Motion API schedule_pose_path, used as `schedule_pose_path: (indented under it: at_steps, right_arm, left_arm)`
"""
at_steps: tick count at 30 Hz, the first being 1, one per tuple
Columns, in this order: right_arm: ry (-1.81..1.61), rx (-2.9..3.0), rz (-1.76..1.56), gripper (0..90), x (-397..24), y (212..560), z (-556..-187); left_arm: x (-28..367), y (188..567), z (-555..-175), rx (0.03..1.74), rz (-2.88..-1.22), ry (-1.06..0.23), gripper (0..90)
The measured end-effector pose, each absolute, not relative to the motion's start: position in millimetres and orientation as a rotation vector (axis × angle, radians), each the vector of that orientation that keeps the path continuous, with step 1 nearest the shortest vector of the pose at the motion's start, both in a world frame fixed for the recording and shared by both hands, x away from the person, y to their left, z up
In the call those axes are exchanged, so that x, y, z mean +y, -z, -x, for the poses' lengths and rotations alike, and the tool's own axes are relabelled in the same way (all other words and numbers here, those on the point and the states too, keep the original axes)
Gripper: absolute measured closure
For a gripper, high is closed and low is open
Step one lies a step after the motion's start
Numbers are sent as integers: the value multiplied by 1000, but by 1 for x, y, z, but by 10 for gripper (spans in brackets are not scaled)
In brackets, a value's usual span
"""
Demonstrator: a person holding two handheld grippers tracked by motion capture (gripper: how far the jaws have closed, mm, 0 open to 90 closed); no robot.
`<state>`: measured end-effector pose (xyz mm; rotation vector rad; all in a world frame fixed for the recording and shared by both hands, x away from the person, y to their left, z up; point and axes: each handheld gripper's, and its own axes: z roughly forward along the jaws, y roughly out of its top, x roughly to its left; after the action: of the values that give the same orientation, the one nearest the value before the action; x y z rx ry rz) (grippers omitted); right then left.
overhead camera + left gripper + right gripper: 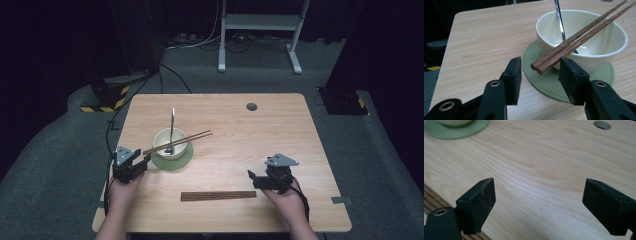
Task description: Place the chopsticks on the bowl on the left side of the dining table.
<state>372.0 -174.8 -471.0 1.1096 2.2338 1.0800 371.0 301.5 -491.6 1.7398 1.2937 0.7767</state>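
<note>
A cream bowl (171, 142) (584, 42) stands on a round green coaster (172, 162) (544, 82) at the left of the table. A pair of brown chopsticks (177, 141) (579, 35) lies across its rim, and a metal utensil handle (172, 120) (559, 17) stands up out of it. My left gripper (144, 158) (540, 72) is open just left of the bowl. The chopsticks' near ends sit between its pads without being pressed. My right gripper (252, 180) (539, 187) is wide open over bare wood at the front right, holding nothing.
A dark ribbed wooden strip (218, 195) (429, 197) lies near the front edge, just left of the right gripper. The wooden table (260, 130) has a round cable hole (251, 106) (602, 124) at the back. Dark floor, cables and a white stand lie beyond.
</note>
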Motion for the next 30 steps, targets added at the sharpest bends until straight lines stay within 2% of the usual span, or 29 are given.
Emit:
schedule_pose_path:
  at_steps: [6,9,18,24,30]
  right_arm:
    - [-1128,2246,-1087,113,-154,464,-376]
    - [-1159,2246,-1070,114,-146,461,-378]
    - [-1194,2241,-1008,170,-116,459,-385]
    - [-1208,2229,-979,295,-92,459,-396]
    - [-1205,2204,-961,513,-65,465,-411]
  left_arm:
    - [307,488,-380,1285,-1746,-785,543]
    - [308,486,-386,1275,-1799,-791,547]
    - [313,490,-396,1291,-1814,-766,567]
    - [314,485,-402,1271,-1829,-758,580]
    - [313,484,-404,1246,-1828,-749,584]
